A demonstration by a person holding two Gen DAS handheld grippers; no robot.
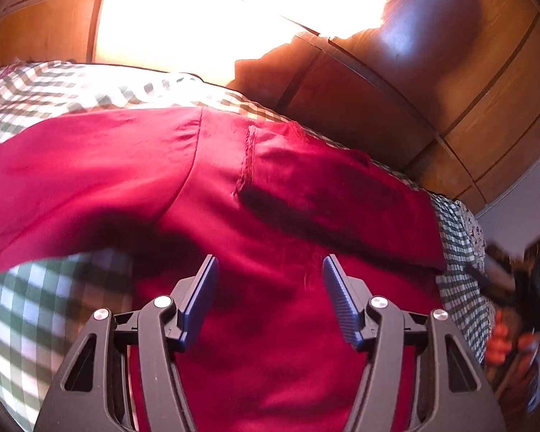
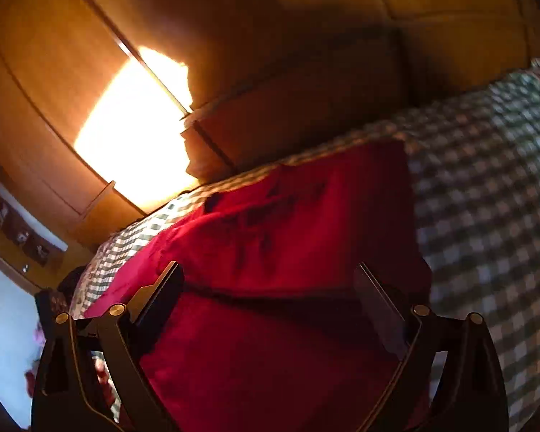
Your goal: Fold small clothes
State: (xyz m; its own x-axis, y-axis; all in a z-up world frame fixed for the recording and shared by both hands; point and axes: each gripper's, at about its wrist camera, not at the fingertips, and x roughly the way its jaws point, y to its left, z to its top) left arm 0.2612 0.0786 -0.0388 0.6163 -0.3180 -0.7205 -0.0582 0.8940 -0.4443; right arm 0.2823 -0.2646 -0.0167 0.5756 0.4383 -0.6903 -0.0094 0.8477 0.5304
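A dark red garment (image 1: pixel 234 180) lies spread on a green-and-white checked cover (image 1: pixel 36 306), with a seam and a folded flap across its middle. My left gripper (image 1: pixel 270 259) hovers over its near part, open, and only cloth lying below shows between the blue pads. In the right wrist view the same red garment (image 2: pixel 288 223) shows a dark print, with a fold line across it near the fingers. My right gripper (image 2: pixel 267 265) stands wide open above that fold and holds nothing.
Wooden wardrobe doors (image 1: pixel 468 108) rise just behind the bed, with a bright patch of sunlight (image 2: pixel 133 126) on them. The checked cover (image 2: pixel 486 198) stretches to the right of the garment. A blurred dark device and a hand (image 1: pixel 518 288) sit at the right edge.
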